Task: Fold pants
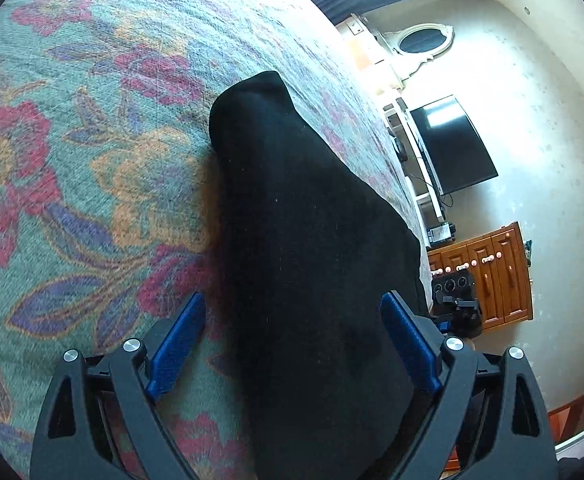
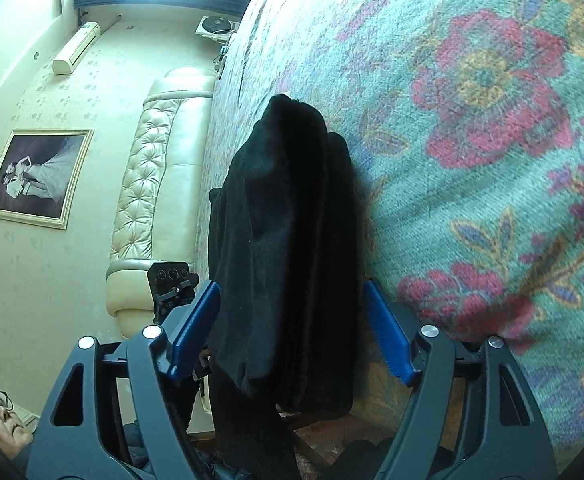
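Pants [image 1: 312,240] black, folds indistinct, near end cut off

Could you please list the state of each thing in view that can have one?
pants: folded into a narrow stack, lying on the bedspread, gripped by neither gripper.
left gripper: open, pads clear of the pants.
right gripper: open, pants between its fingers, not pinched.
bedspread: spread flat.
television: screen dark.
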`<state>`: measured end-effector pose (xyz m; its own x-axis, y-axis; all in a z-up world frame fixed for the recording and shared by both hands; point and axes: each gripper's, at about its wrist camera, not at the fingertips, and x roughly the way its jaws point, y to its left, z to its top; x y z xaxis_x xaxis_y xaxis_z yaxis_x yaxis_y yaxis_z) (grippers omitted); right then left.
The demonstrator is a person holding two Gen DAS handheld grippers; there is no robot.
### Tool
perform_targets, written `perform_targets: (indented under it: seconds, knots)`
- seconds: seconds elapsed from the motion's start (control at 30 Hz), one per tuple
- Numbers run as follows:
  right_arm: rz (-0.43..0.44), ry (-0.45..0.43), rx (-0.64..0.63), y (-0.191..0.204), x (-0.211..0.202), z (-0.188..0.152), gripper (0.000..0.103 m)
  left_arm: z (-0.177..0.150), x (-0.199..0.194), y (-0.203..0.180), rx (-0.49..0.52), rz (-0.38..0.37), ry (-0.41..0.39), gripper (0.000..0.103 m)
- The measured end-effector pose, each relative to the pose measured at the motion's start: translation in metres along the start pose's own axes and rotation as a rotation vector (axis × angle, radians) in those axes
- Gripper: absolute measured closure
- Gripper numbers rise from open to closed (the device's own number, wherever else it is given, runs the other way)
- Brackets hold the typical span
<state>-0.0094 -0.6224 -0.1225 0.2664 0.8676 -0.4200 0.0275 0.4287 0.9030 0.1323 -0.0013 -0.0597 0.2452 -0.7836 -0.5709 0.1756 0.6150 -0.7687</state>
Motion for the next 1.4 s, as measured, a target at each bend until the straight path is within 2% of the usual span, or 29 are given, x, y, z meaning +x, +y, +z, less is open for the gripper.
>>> perform_targets:
  seconds: [0.2, 0.23, 0.3, 0.33, 0.37, 0.4, 0.43, 0.57, 0.77, 1.4]
  knots:
    - [-0.024, 0.030, -0.029, 0.008, 0.016, 0.009, 0.026, 0.007, 0.014, -0.006, 0.013, 0.033, 0.013, 0.012]
    - [-0.031, 0.030, -0.036, 0.010, 0.017, 0.009, 0.030, 0.008, 0.013, -0.005, 0.003, 0.022, -0.001, 0.012]
    - [-0.070, 0.036, -0.055, 0.012, 0.020, 0.007, 0.047, 0.005, 0.007, -0.003, -0.007, 0.012, -0.016, 0.012]
    - [-0.085, 0.036, -0.052, 0.009, 0.021, 0.007, 0.056, 0.005, 0.007, -0.003, 0.004, 0.024, -0.014, 0.016]
    - [-0.074, 0.032, -0.036, 0.005, 0.020, 0.006, 0.059, 0.004, 0.008, -0.005, 0.026, 0.057, -0.012, 0.033]
    - [-0.058, 0.028, -0.027, 0.002, 0.019, 0.005, 0.061, 0.004, 0.010, -0.006, 0.047, 0.099, 0.000, 0.044]
    - [-0.051, 0.026, -0.028, 0.001, 0.018, 0.005, 0.062, 0.002, 0.012, -0.005, 0.055, 0.107, 0.013, 0.055]
    - [-0.048, 0.024, -0.033, -0.002, 0.014, 0.004, 0.063, 0.002, 0.012, -0.003, 0.036, 0.077, 0.020, 0.064]
    - [-0.036, 0.020, -0.029, 0.004, 0.019, 0.002, 0.068, 0.003, 0.007, -0.003, 0.047, 0.077, 0.003, 0.070]
    - [-0.027, 0.000, -0.025, 0.034, 0.060, 0.000, 0.071, 0.015, -0.008, 0.003, 0.037, 0.088, -0.030, 0.075]
